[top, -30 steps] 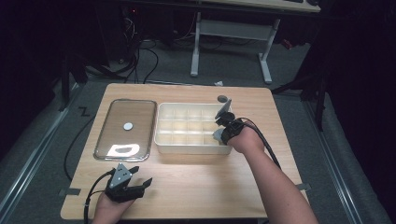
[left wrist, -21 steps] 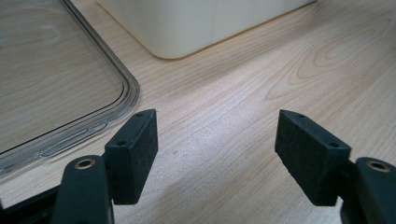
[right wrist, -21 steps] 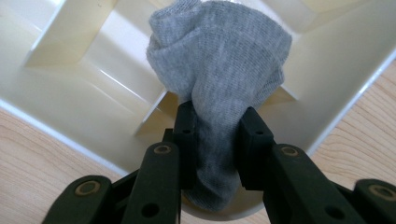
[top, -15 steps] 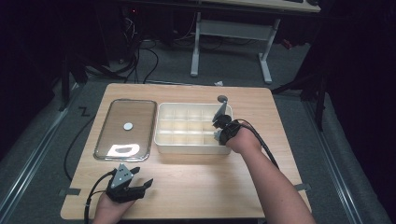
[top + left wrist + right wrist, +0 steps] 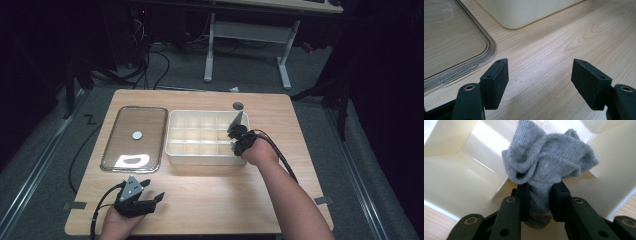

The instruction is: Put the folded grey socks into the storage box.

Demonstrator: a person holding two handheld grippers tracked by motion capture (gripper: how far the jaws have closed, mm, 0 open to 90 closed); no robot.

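Shifted slightly nearer the box's (image 5: 205, 156) right end, the right gripper (image 5: 539, 188) pinches a grey sock (image 5: 549, 162); the left gripper (image 5: 540, 75) rests wide open at the counter's (image 5: 210, 190) front-left corner.

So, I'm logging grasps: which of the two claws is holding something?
The right claw, at the divided bin: its jaws pinch a grey sock. The left claw is open over bare table.

This looks like a lab or recording room. A light wooden table (image 5: 280, 195) stands on grey carpet (image 5: 385, 165) in a dark room. Beyond its far edge, black cables (image 5: 155, 60) trail across the floor beside the white legs of a desk (image 5: 245, 30). Tape marks (image 5: 320, 201) sit near the tabletop's near corners.
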